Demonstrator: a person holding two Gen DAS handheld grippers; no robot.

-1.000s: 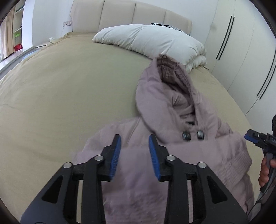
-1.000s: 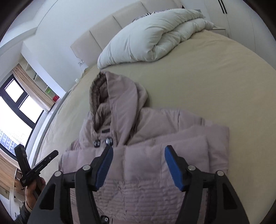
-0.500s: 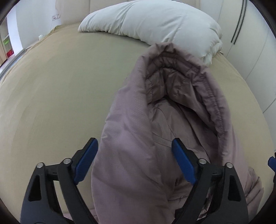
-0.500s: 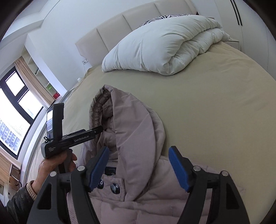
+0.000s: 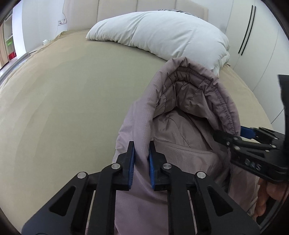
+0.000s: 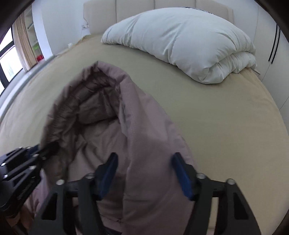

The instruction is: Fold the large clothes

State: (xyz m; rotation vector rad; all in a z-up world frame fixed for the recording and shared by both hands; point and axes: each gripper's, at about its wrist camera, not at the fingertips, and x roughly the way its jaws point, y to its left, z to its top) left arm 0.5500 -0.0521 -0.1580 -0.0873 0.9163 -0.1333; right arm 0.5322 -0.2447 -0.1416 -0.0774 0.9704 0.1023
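Broad bare bedsheet (image 5: 63,101) lies open to the left of the jacket hood (image 5: 182,108) and, in the right wrist view, to its right. Passage toward the headboard (image 5: 115,14) is blocked by a folded white duvet (image 5: 162,34) (its near corner almost meets the hood's tip). Wardrobe doors (image 5: 256,45) wall off the right edge.

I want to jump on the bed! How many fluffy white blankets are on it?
1: the folded white duvet lies at the bed's head end, beyond the jacket's hood. Others may be hidden.
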